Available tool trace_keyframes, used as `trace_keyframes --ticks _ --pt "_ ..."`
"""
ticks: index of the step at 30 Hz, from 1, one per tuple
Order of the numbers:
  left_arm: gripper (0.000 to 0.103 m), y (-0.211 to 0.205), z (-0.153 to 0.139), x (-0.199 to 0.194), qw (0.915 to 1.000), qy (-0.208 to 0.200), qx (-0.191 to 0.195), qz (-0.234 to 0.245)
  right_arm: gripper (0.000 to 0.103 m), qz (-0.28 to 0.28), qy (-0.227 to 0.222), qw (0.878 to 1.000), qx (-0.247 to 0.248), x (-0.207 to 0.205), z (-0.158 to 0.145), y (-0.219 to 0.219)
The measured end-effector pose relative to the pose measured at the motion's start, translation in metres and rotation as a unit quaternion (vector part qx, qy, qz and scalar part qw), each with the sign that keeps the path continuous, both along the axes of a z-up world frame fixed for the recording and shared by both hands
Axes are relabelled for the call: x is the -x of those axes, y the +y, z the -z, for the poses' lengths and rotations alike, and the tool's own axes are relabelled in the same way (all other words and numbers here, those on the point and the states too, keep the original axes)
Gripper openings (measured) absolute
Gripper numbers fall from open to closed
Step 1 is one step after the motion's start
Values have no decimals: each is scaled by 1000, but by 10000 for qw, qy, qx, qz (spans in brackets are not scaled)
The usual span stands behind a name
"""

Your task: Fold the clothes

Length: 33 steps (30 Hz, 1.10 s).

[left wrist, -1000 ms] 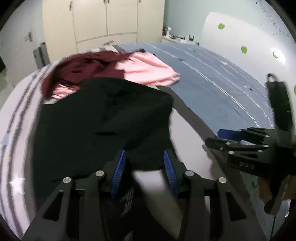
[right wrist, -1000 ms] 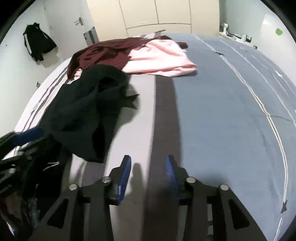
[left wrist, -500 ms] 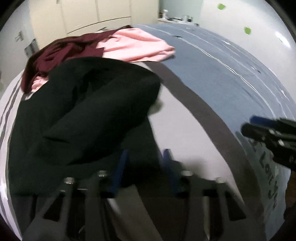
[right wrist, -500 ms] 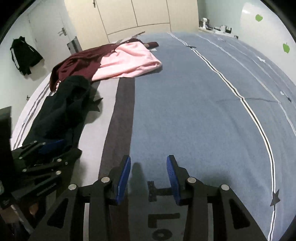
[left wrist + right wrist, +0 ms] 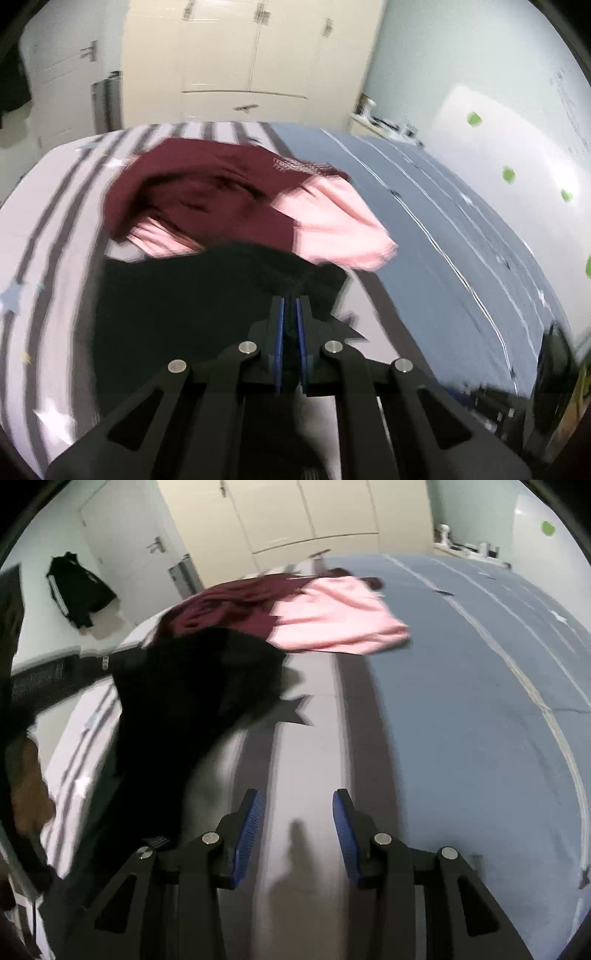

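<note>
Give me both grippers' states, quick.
Left gripper: shut on the black garment.
Right gripper: open, holding nothing.

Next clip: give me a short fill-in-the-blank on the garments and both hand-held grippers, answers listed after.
1. The left hand-held gripper is shut on the ____ garment.
2. The right hand-held gripper has its jaws ____ and holds nothing.
3. The maroon garment lies partly over the ____ garment.
4. All three garments rest on the ____.

Missing words: black; open; pink; bed
</note>
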<state>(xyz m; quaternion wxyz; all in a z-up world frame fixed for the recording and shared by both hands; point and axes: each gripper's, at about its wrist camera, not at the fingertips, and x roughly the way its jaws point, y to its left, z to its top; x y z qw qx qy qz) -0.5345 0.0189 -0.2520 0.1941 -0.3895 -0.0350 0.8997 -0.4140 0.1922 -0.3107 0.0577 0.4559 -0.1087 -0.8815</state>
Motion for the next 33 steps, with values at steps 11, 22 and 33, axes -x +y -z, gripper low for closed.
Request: trace_keyframes --ticks 11,22,33 --pt "5 -137 49 97 9939 -723 465 -689 37 -467 -339 9983 61 30 19 -90" --pt "3 -159 37 135 9942 -756 93 -761 37 -544 -703 9960 -45 -17 31 -86" --pt "0 -162 53 150 9924 -989 249 -682 37 -422 -846 9954 -167 -29 46 -82"
